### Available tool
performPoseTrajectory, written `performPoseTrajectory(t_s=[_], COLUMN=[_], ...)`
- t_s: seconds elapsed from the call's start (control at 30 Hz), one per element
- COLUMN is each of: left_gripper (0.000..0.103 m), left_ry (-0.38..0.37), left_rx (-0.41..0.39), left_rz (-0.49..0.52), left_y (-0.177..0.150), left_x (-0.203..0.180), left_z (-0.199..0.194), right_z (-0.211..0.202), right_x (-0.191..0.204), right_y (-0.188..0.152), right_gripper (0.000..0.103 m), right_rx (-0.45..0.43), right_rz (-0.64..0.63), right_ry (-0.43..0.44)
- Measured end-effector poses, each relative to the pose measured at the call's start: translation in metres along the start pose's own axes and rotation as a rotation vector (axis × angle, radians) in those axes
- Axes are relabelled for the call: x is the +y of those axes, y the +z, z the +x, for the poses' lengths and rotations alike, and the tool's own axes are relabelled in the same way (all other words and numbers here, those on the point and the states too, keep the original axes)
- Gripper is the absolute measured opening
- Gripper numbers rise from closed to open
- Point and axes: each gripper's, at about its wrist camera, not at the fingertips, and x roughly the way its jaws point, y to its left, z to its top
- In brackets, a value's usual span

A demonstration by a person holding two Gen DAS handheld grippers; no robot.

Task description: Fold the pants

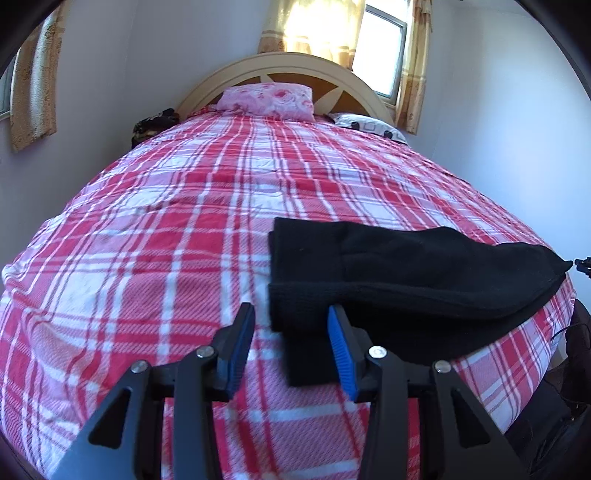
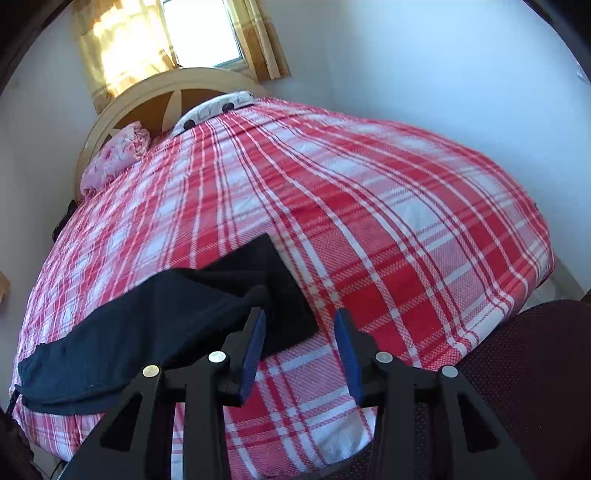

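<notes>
Bright sun comes in through the window (image 1: 380,48) behind the bed (image 1: 184,206) and glares white, lighting the curtain (image 1: 314,33) yellow. Both views bulge like a ball, with dark corners. The pants (image 1: 406,269) look flat black.

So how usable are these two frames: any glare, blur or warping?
Left wrist view: window blown out, bed bulges from fisheye, pants sharp but detail-less black. Right wrist view: same window glare, dark corner vignette, pants slightly soft.
</notes>
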Motion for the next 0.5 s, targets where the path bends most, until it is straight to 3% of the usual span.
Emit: performPoseTrajectory(t_s=[0.13, 0.27, 0.5], left_gripper=[0.044, 0.043, 0.043], left_ry=[0.017, 0.008, -0.060], left_rx=[-0.013, -0.033, -0.055], left_rz=[-0.043, -0.029, -0.068], left_y=[-0.004, -0.006, -0.006], left_x=[0.012, 0.005, -0.011], left_z=[-0.013, -0.023, -0.020], right_z=[-0.010, -0.004, -0.001], right_x=[0.053, 0.140, 0.330], right_y=[-0.001, -0.015, -0.098], right_gripper=[0.041, 0.041, 0.041], right_rx=[-0.031, 0.014, 0.100], right_rz=[-0.084, -0.235, -0.609], right_ry=[0.083, 0.236, 0.511])
